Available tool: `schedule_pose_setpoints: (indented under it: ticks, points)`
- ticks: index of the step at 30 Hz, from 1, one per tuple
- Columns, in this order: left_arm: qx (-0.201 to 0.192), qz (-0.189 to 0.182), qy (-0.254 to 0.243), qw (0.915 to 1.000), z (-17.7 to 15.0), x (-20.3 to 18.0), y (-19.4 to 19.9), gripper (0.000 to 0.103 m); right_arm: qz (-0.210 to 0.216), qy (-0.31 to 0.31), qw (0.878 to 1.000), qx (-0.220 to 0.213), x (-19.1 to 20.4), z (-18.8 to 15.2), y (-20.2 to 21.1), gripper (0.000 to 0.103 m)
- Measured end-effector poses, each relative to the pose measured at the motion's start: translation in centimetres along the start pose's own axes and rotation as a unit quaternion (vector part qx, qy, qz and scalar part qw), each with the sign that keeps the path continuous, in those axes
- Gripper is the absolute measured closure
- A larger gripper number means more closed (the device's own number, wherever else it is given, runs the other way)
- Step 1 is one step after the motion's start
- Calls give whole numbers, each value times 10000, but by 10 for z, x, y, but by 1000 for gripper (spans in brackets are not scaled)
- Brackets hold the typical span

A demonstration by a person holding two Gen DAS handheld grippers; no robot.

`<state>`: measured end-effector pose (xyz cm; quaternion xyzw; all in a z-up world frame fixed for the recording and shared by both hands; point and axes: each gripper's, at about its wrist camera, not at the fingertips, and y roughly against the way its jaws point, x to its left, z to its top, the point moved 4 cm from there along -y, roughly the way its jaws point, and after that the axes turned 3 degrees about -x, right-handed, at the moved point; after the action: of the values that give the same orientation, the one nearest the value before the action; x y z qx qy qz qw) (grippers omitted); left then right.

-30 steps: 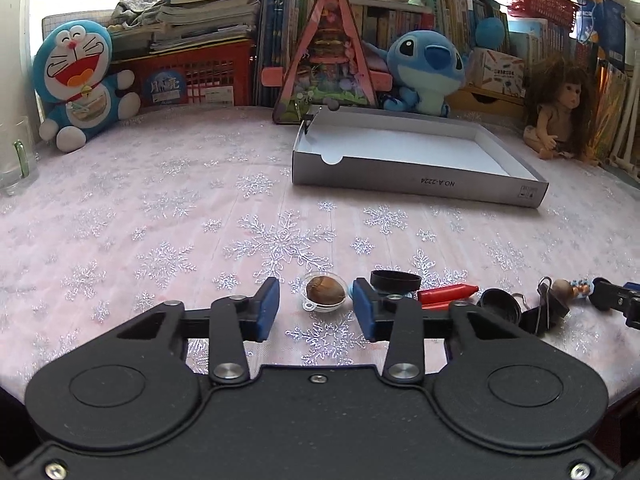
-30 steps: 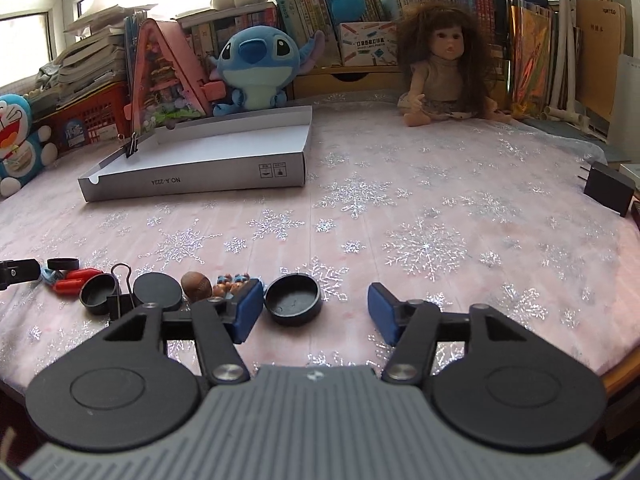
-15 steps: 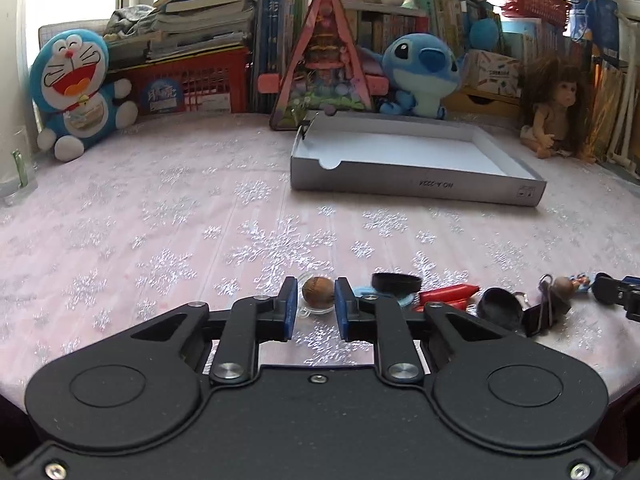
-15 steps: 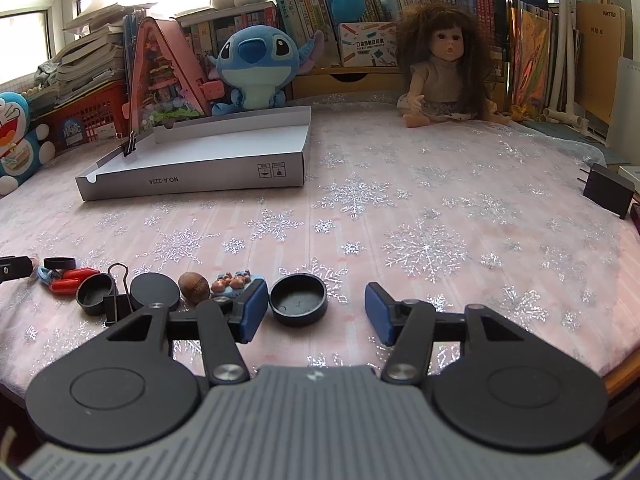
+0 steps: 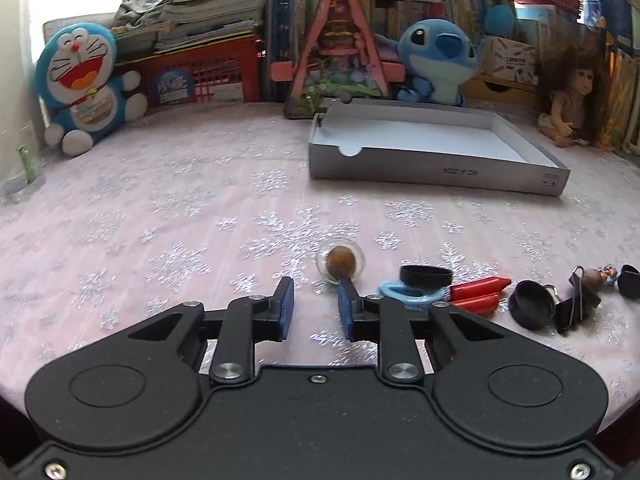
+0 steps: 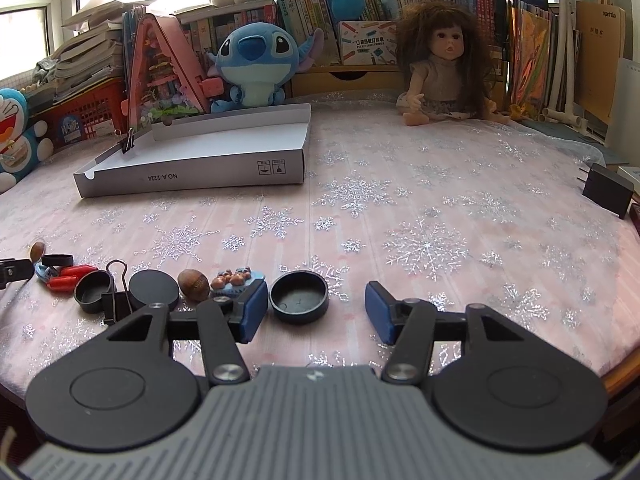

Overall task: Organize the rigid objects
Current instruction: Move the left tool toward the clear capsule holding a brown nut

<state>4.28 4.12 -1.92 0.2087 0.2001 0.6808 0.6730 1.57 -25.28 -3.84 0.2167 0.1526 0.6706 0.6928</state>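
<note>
A clear capsule with a brown nut inside (image 5: 340, 265) lies on the snowflake cloth just past the right fingertip of my left gripper (image 5: 316, 306). That gripper's jaws are opening, narrowly apart, with nothing between them. A black round cap (image 6: 299, 298) sits between the fingers of my right gripper (image 6: 316, 312), closer to the left pad and untouched; those jaws are opening slightly. To the left runs a row of small items: a brown nut (image 6: 193, 284), a black disc (image 6: 154, 290), a binder clip (image 6: 116, 300) and red pegs (image 6: 66, 278). Farther back stands the white cardboard tray (image 5: 440, 168).
Plush toys (image 5: 88, 88), a doll (image 6: 444, 76), books and a red basket line the table's far edge. A black adapter (image 6: 608, 194) sits at the right edge. A binder clip (image 6: 128, 142) is clipped to the tray's wall.
My left gripper closed on the capsule, then its jaws parted again. The capsule now lies ahead of the right fingertip, outside the jaws. The right gripper has barely moved.
</note>
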Motion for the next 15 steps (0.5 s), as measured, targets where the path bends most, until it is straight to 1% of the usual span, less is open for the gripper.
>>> schedule_pose_setpoints:
  ticks: [5,7,9,10,12,13,15]
  points:
    - [10,-209,-83,9997,7,-7,-11,74,-5,18,10000,11,1,0,0,40]
    - [10,-178,-90,9998,10,-9,-18,74,-7,17,10000,7,1,0,0,40]
    - [4,-169,-88,9998,14,-9,-22,77,-6,18,10000,8,1,0,0,39]
    - [-53,-185,-60,9998,16,-9,-21,77,-5,19,10000,9,1,0,-1,39]
    - [-242,-273,-175,9992,18,-12,-16,77,-9,18,10000,10,2,0,-1,38]
    - [-302,-338,-241,9987,19,-14,-14,77,-11,19,10000,8,2,0,-1,38]
    - [-373,-528,-216,9977,20,-17,-9,76,-21,23,10000,7,2,0,-2,37]
